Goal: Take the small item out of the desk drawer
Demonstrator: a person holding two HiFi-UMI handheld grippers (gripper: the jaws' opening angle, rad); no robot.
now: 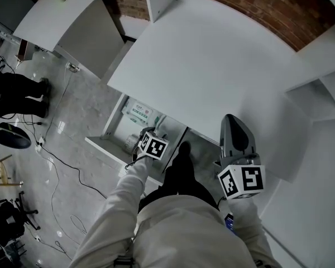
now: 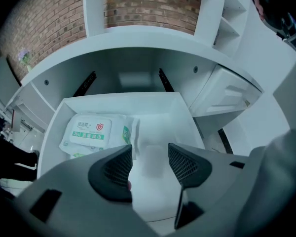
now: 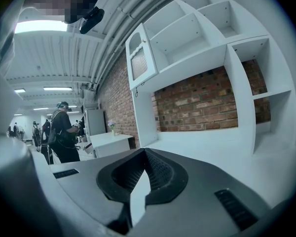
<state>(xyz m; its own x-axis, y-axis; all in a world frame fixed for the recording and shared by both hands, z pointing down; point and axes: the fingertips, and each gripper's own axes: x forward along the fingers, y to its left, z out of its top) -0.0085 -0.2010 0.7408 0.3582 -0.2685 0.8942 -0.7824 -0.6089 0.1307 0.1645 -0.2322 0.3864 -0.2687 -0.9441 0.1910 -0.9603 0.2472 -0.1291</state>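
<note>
The white desk drawer [image 1: 108, 144] stands pulled out under the desk top [image 1: 212, 66]. A white pack of wet wipes with green print [image 1: 138, 111] lies in its left half [image 2: 88, 132]. The drawer's right half shows bare white floor [image 2: 163, 127]. My left gripper [image 1: 144, 142] hangs over the drawer's front. Its jaws are open [image 2: 150, 164], with nothing between them and the pack just left of them. My right gripper [image 1: 233, 123] is held above the desk top, apart from the drawer. It is shut [image 3: 145, 154] on nothing.
White shelving [image 3: 207, 38] and a brick wall [image 2: 143, 6] stand behind the desk. Another white desk [image 1: 61, 15] is at the far left. Cables [image 1: 61, 166] trail over the floor, and a person [image 3: 64, 132] stands to the left.
</note>
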